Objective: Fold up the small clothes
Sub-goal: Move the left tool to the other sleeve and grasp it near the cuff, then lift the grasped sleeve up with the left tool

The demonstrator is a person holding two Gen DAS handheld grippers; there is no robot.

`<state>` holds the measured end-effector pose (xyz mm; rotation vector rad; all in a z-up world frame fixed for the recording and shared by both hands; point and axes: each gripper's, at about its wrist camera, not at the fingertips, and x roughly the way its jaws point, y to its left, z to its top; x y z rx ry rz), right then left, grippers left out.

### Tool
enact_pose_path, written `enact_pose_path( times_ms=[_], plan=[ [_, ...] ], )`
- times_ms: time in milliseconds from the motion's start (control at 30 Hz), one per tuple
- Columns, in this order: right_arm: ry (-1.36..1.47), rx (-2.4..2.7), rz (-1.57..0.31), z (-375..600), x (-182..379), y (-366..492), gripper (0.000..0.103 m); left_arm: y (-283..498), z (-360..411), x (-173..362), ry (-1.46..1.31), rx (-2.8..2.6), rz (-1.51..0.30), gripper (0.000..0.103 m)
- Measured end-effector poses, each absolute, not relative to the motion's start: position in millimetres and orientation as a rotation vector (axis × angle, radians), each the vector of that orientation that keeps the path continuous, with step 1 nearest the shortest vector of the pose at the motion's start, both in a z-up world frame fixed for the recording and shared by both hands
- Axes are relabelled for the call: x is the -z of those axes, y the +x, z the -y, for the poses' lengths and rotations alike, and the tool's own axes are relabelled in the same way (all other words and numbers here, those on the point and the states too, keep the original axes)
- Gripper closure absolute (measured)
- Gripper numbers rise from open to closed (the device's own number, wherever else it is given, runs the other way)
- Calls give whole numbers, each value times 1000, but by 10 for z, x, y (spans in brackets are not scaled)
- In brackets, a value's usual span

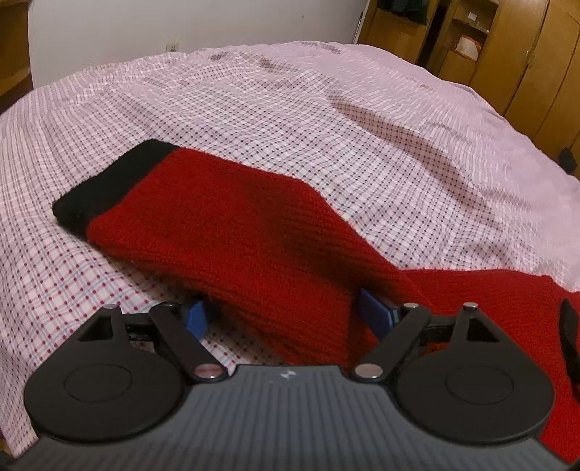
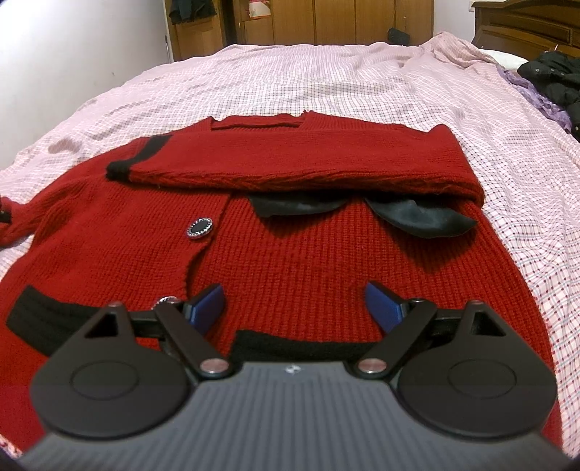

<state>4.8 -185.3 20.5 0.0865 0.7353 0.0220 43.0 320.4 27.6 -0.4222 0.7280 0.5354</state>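
A red knit cardigan [image 2: 308,261] with black trim lies face up on the bed, with a dark button [image 2: 199,227] and a black satin bow [image 2: 417,217] on its front. One sleeve [image 2: 290,163] is folded across the chest, its black cuff [image 2: 119,169] pointing left. My right gripper [image 2: 295,304] hovers open over the lower front, nothing between its blue pads [image 2: 382,306]. In the left wrist view the other sleeve [image 1: 235,224] stretches out over the sheet to its black cuff [image 1: 108,184]. My left gripper [image 1: 286,315] stands open with that sleeve lying between its jaws.
The pink checked bed sheet [image 1: 344,108] is wrinkled around the cardigan. Wooden wardrobes [image 1: 514,61] stand beyond the bed. A pile of dark and purple clothes [image 2: 554,87] lies at the bed's right edge, near a wooden cabinet [image 2: 525,25]. A white wall [image 1: 181,21] is behind.
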Motion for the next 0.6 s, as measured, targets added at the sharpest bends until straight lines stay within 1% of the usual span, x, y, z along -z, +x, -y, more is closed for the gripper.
enact_pose_path(
  times_ms=[67,133,167,200,233,300,333,400,600],
  plan=[
    [86,-22,-736,1855,-203,46,15,421,-3200,-289,-425,-532,-722,22],
    [88,-22,-736,1856,-204,45,15,402,-3192,-311,-417,-535,-716,36],
    [90,-22,-735,1860,-203,42,15,393,-3186,-325,-409,-543,-714,39],
    [91,-22,-735,1862,-202,42,15,385,-3186,-335,-405,-546,-711,48],
    [91,-23,-734,1863,-200,41,15,372,-3188,-353,-407,-539,-703,64],
    [90,-24,-731,1867,-199,34,15,337,-3199,-388,-440,-505,-685,80],
    [88,-26,-729,1867,-198,32,15,322,-3196,-410,-457,-498,-675,83],
    [87,-28,-727,1869,-198,28,15,298,-3150,-475,-455,-490,-650,86],
    [91,-30,-726,1873,-224,29,15,230,-2962,-773,-428,-432,-559,87]
  ],
)
